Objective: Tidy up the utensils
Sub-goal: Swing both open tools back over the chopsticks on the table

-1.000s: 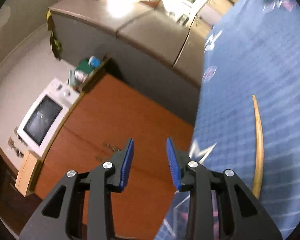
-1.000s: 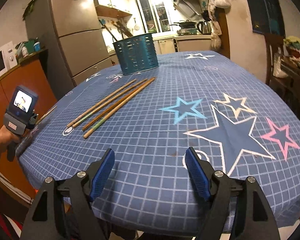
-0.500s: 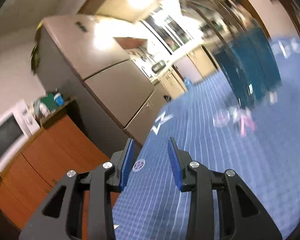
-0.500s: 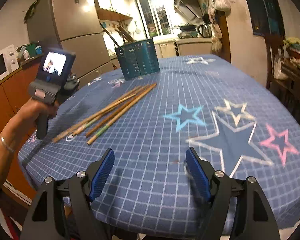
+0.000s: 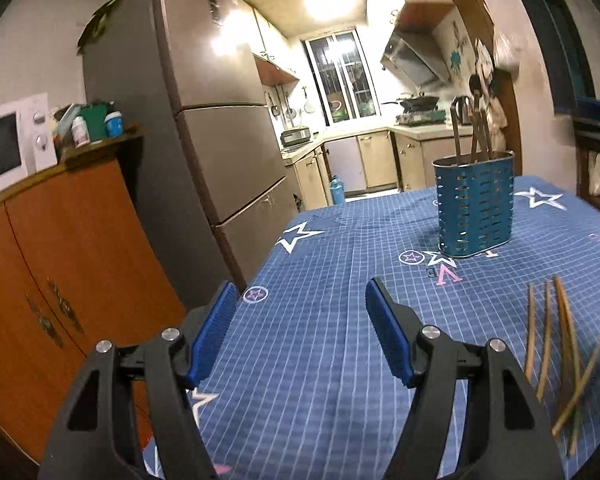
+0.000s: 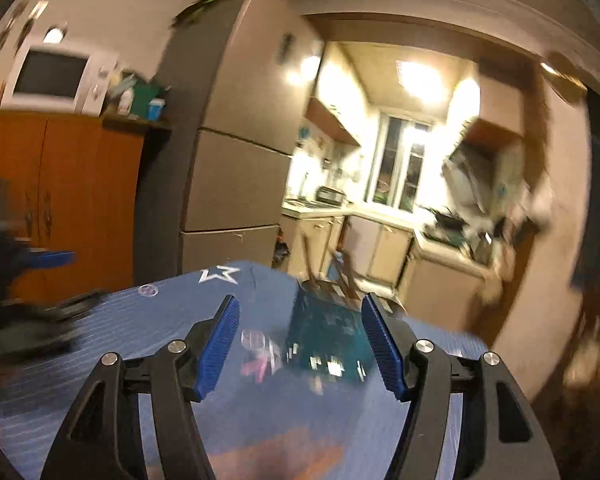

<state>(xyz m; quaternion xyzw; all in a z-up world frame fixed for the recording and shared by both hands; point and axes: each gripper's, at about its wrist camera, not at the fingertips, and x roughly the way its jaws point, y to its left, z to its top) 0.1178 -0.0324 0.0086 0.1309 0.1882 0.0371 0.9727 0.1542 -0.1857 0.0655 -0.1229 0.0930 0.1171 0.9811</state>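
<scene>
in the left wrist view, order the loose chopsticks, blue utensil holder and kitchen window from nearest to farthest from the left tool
1. Chopsticks: loose on the tablecloth, just right of the left tool, whose jaws are opening with nothing between them.
2. Utensil holder: upright, farther back on the table, to the right.
3. Window: on the kitchen's far wall, beyond the table.

left tool (image 5: pixel 300 334): jaws opening, blue ribbed pads (image 5: pixel 214 338) well apart, nothing between them, nothing touched. black finger frames fill the lower part of the view, tool level across, pointing a little downward. right tool (image 6: pixel 300 346): jaws closing, pads (image 6: pixel 380 346) not yet near each other, gripping nothing; its view is motion-blurred. in the right wrist view the left tool shows as a dark blurred shape at the far left edge.
</scene>
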